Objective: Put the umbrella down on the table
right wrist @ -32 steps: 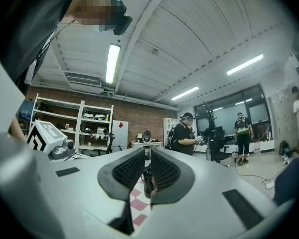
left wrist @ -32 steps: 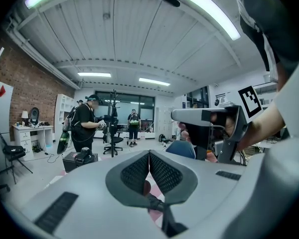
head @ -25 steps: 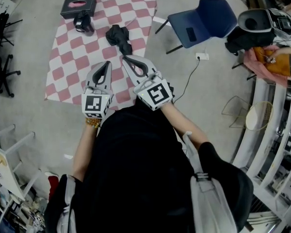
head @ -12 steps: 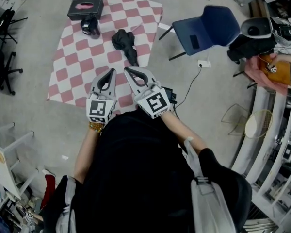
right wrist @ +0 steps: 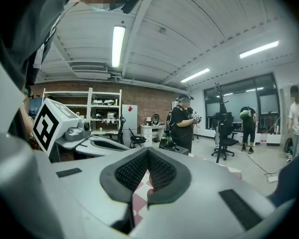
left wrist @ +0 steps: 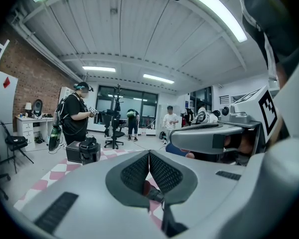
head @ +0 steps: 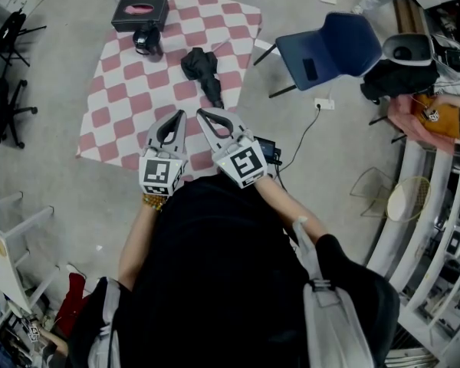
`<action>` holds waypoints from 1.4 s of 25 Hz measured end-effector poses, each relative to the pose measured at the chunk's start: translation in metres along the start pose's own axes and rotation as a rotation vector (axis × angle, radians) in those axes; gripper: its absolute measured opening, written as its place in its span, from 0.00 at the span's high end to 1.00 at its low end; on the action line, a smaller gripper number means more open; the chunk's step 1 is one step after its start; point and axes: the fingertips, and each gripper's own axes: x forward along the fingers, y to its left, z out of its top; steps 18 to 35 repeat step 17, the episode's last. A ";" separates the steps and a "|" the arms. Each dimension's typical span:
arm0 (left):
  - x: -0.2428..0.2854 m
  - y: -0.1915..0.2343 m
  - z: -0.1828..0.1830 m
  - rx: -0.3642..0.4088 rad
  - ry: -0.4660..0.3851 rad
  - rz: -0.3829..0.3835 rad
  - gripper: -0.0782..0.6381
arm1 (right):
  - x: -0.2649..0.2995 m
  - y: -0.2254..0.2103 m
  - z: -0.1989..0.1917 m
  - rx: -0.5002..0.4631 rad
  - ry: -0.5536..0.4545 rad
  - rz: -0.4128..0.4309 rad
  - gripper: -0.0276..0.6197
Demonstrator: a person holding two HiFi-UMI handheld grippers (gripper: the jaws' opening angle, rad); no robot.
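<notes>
My right gripper has eased back from the light, floppy folded umbrella, fingers together and empty like my left gripper; I'd retake it by its stiff narrow end.

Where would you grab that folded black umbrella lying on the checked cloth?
Probably by the slim handle end of the umbrella, which points at the near edge of the checked cloth, so come in from that side. The far end is bunched, loose fabric, wider and likely to slip between jaws.

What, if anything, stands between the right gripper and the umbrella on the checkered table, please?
Nothing visible does: only bare checkered table lies between the right gripper and the near end of the umbrella.
</notes>
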 end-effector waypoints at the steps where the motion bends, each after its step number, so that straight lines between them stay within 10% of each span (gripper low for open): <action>1: 0.000 0.001 -0.001 -0.001 0.001 0.000 0.87 | 0.001 0.001 -0.001 0.001 0.003 0.002 0.93; 35: 0.007 0.007 -0.003 -0.020 0.005 0.001 0.87 | 0.005 0.001 -0.008 0.014 0.036 0.026 0.93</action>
